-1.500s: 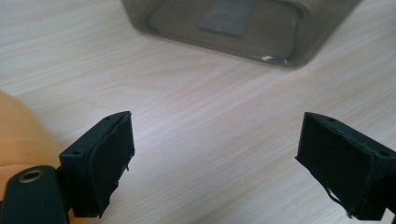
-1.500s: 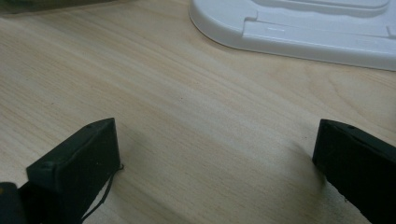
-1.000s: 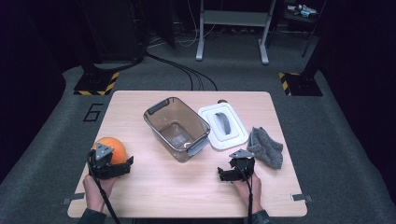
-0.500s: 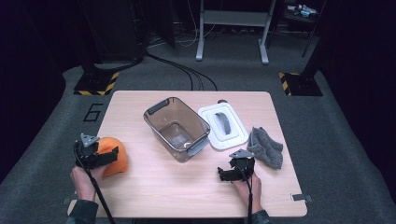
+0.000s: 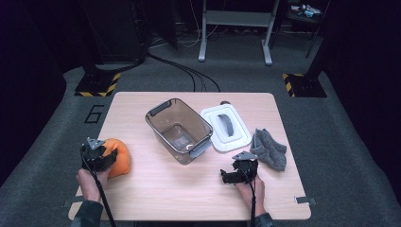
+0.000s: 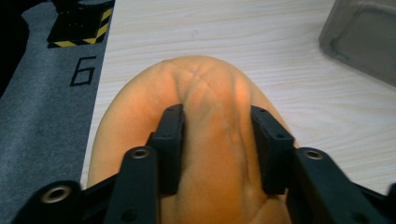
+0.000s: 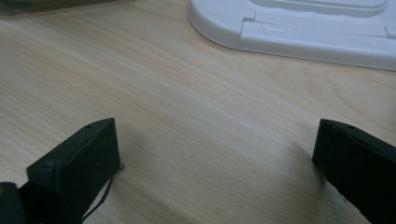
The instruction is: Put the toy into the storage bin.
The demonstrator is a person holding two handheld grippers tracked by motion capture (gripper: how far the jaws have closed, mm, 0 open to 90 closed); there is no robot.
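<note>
Left gripper view: left hand-held gripper (image 6: 215, 140) has just closed, pinching the orange cushion (image 6: 205, 88), hiding its middle.

Table (image 5: 156, 189) evenly lit, surroundings dark (close views soft, slightly blurred), shadows faint.

L gripper (image 5: 97, 158) slid left round orange soft ball (image 5: 118, 156), jaws just closed, pinching it

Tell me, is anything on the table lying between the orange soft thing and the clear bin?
Nothing visible. The left tool pinches the orange soft thing; bare table lies between it and the clear bin.
</note>
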